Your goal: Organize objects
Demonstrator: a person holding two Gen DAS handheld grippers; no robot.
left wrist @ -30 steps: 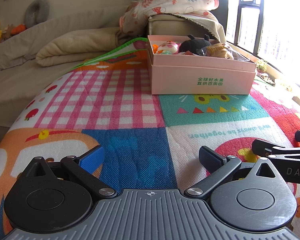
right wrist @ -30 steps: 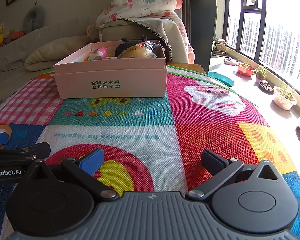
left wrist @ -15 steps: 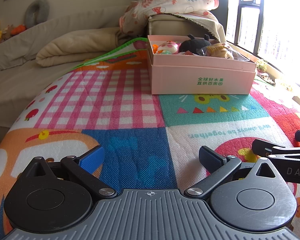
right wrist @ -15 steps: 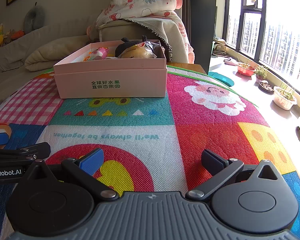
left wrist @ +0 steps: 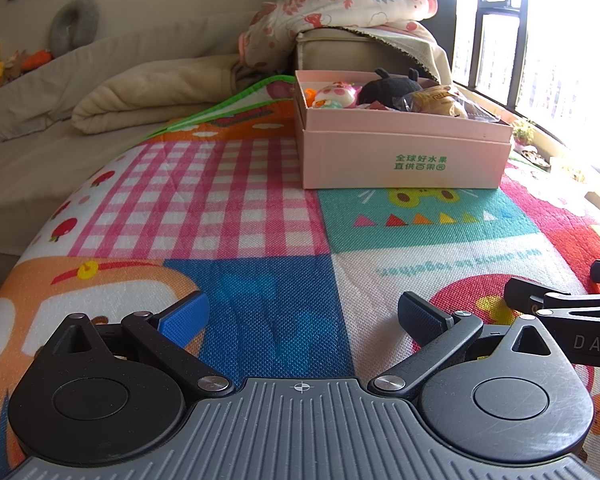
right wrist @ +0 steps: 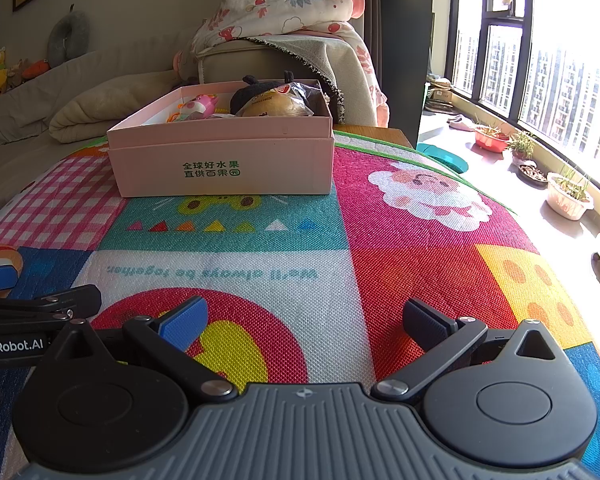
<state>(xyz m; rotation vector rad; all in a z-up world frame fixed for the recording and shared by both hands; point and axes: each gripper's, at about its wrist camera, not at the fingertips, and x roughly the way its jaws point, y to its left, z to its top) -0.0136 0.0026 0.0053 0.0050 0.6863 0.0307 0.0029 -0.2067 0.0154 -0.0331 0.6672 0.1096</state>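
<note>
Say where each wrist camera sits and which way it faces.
Left wrist: on the left claw, low over the play mat, facing the pink box; right claw at its right edge.
Right wrist: on the right claw, facing the same box, windows right; left claw at its left edge.
Shared: box, mat, both claws open.

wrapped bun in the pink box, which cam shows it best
The right wrist view: the wrapped bun sits near the front of the pink box, its label and rounded top visible. In the left wrist view the bun is washed out by window glare, mostly hidden behind the box wall.
</note>
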